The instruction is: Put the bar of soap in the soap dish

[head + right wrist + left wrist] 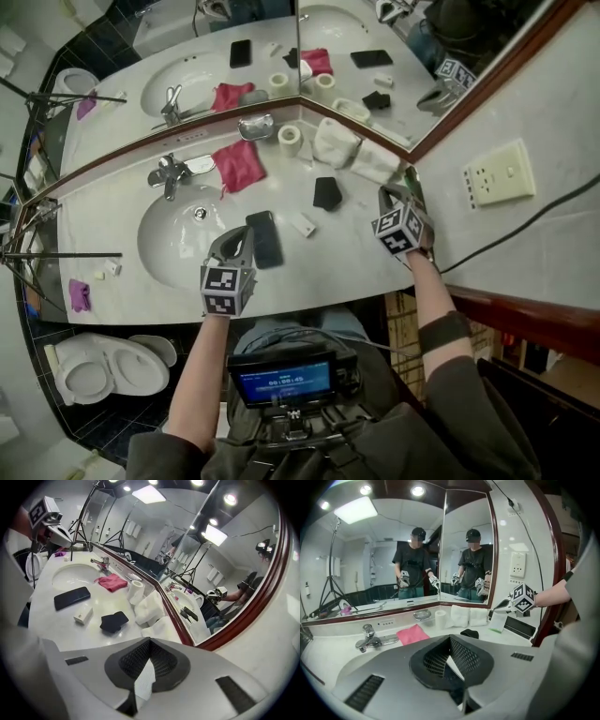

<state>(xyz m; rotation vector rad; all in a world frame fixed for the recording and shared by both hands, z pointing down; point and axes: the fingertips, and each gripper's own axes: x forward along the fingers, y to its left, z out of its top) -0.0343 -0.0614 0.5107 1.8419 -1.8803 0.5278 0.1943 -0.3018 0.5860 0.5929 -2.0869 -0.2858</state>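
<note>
Head view puts the soap (302, 223) on the desk (112, 211), just right of the phone (264, 239), its long axis slanting toward your right gripper (392, 195). Your left gripper (237, 242) looks nearer. Both jaws are closed and empty. The dish (255, 127) sits beyond, by the mirror (394, 84).

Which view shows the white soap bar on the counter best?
Right gripper view: the soap bar lies close and unobstructed beside the phone. Head view shows it small, from above. Left gripper view does not show it.
</note>
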